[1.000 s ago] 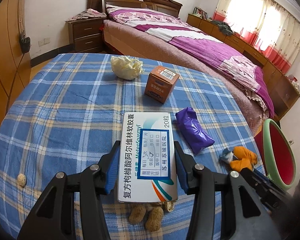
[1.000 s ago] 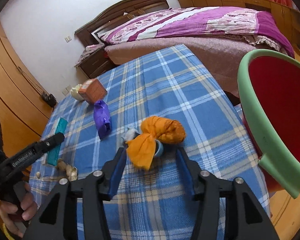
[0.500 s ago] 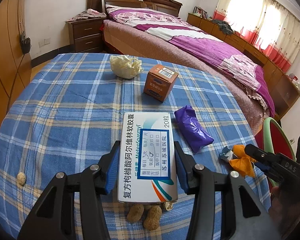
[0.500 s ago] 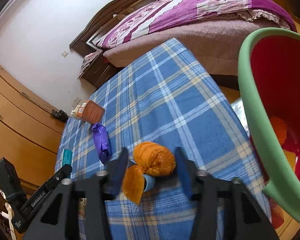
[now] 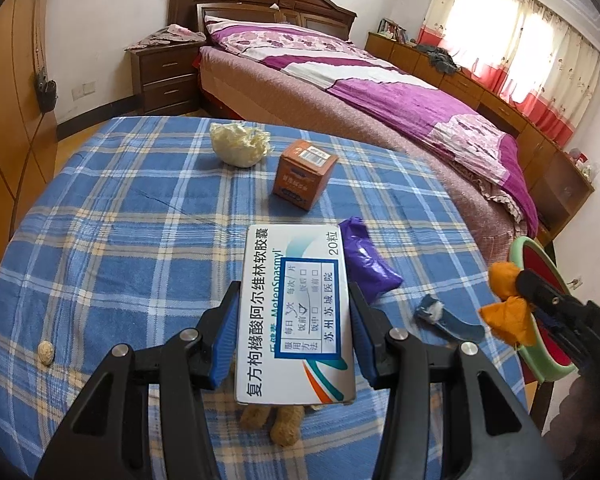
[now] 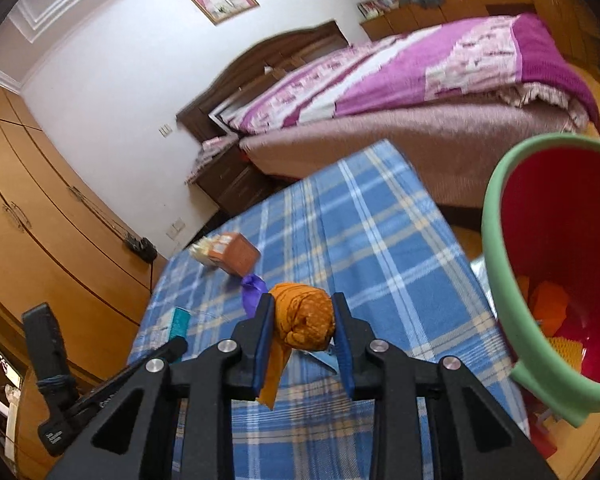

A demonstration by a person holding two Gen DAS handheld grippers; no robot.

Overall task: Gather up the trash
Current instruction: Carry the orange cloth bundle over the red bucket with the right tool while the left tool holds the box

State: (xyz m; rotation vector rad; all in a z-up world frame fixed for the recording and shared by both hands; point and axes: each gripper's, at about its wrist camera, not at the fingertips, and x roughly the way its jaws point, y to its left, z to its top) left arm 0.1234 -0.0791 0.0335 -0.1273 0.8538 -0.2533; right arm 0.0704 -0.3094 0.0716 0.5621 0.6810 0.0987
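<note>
The right tool [image 6: 303, 334] is closing on an orange wrapper [image 6: 302, 316], its pads pressing both sides, and holds it above the desk [image 6: 364, 240], near the green rim of the red bin [image 6: 496, 216]. The left tool [image 5: 294, 336] grips a white medicine box [image 5: 296, 312] over the desk. Beyond this box are a purple bag [image 5: 366, 260], an orange carton [image 5: 305, 174] and a crumpled paper [image 5: 240, 144]; peanuts [image 5: 272, 420] lie under it.

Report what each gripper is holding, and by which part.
Left gripper: the white medicine box, clamped across its long side edges. Right gripper: jaws closing on the orange wrapper, pinching its bunched round end; the loose tail hangs below.
</note>
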